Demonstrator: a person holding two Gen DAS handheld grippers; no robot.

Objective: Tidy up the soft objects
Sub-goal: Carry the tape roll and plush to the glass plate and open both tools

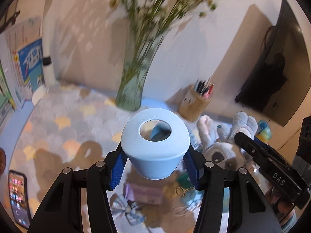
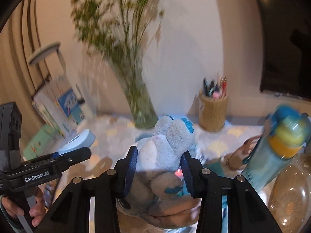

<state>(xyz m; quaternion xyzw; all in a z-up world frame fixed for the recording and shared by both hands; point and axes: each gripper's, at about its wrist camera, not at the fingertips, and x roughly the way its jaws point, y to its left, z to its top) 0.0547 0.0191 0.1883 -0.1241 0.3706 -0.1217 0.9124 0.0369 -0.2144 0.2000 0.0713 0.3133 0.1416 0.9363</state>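
My left gripper [image 1: 155, 155] is shut on a pale blue round container with a hole in its top [image 1: 155, 141] and holds it above the table. The same container shows in the right wrist view [image 2: 79, 138] beside the left gripper [image 2: 77, 153]. My right gripper [image 2: 158, 159] is shut on a grey and white plush toy with blue paws [image 2: 165, 141], lifted off the table. In the left wrist view the plush toy [image 1: 219, 149] hangs to the right, with the right gripper [image 1: 252, 145] on it.
A glass vase of green stems [image 1: 134, 77] and a wooden pen holder [image 1: 196, 103] stand at the back. A phone [image 1: 18, 196] lies at the left. A blue and yellow bottle [image 2: 279, 147] and a clear jar [image 2: 291, 192] stand at the right. Small items [image 1: 141, 194] lie on the patterned cloth.
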